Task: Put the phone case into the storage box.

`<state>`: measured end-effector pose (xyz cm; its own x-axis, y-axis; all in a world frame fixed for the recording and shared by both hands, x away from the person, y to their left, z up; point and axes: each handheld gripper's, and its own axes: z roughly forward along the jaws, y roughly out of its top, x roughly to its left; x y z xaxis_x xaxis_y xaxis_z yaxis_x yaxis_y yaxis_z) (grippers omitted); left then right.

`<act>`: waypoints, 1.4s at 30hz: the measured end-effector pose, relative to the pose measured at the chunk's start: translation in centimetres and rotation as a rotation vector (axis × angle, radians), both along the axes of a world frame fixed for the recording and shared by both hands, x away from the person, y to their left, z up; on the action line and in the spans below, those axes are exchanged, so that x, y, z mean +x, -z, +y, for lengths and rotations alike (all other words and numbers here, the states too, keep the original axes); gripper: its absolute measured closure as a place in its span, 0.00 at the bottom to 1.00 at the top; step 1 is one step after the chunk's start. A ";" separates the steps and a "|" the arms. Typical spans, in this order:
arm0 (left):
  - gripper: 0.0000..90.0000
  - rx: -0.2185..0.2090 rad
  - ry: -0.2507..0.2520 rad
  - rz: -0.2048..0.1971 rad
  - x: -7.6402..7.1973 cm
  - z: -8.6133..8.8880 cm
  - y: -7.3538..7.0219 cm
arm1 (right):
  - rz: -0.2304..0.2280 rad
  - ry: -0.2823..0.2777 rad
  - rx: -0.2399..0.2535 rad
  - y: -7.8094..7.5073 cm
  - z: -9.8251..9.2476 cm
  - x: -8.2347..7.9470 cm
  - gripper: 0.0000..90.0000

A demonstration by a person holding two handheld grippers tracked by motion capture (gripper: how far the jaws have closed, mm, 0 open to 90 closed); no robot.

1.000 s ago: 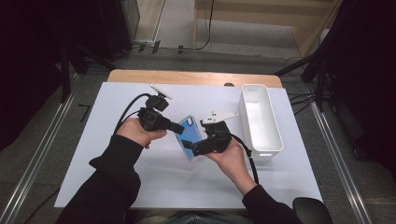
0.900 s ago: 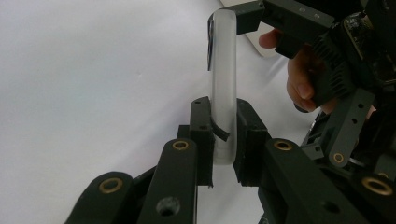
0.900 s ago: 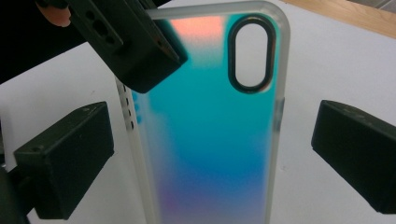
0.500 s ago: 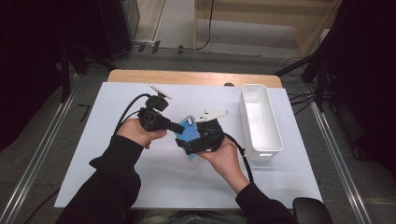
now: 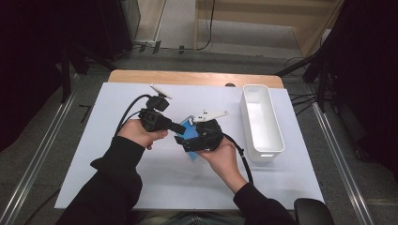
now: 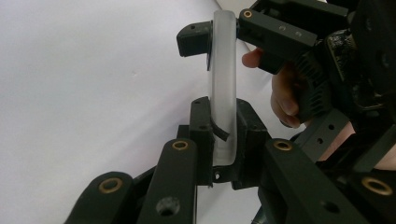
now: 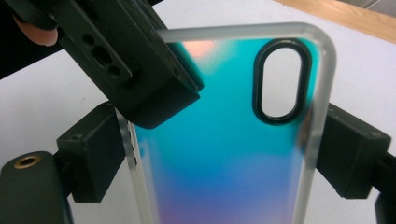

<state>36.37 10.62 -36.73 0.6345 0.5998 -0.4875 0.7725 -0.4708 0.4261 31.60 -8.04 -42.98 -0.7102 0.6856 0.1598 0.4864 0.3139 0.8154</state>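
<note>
Your bench (image 5: 141,187) is covered by a white sheet, with bare wood along the far edge; grey floor and dark drapes surround it. A white bin (image 5: 261,123) stands near the right edge, nothing visible inside. Your left claw (image 6: 219,135) is pressed together on the edge of the phone case (image 7: 224,154), held above mid-bench. Your right claw (image 7: 224,158) straddles the case's width, its jaws having just been closing, pads at both long edges.

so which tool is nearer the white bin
Right. The right tool sits just left of the white bin, while the left tool is held from farther left.
</note>
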 end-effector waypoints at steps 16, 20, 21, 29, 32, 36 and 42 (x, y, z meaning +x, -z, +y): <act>0.86 -0.019 -0.004 -0.001 0.1 0.2 0.0 | 0.016 -0.017 -0.021 -0.4 0.0 0.0 0.17; 0.76 -0.036 -0.012 -0.009 0.1 0.5 -0.3 | 0.021 -0.023 -0.025 -0.5 -0.1 0.0 0.17; 0.76 -0.039 -0.017 -0.010 0.1 0.5 -0.4 | 0.020 -0.019 -0.024 -0.5 -0.1 0.0 0.17; 0.60 -0.083 -0.024 -0.028 0.2 1.4 -1.1 | 0.038 -0.032 -0.008 -0.7 -0.7 0.2 0.17; 0.55 -0.095 -0.026 -0.036 0.2 1.8 -1.3 | 0.049 -0.039 -0.001 -0.8 -0.9 0.1 0.17; 0.51 -0.101 -0.025 -0.061 0.3 2.3 -1.6 | 0.061 -0.053 0.007 -0.9 -1.2 0.2 0.17; 0.45 -0.119 -0.029 -0.097 0.3 3.0 -2.0 | 0.076 -0.075 0.012 -1.1 -1.6 0.2 0.17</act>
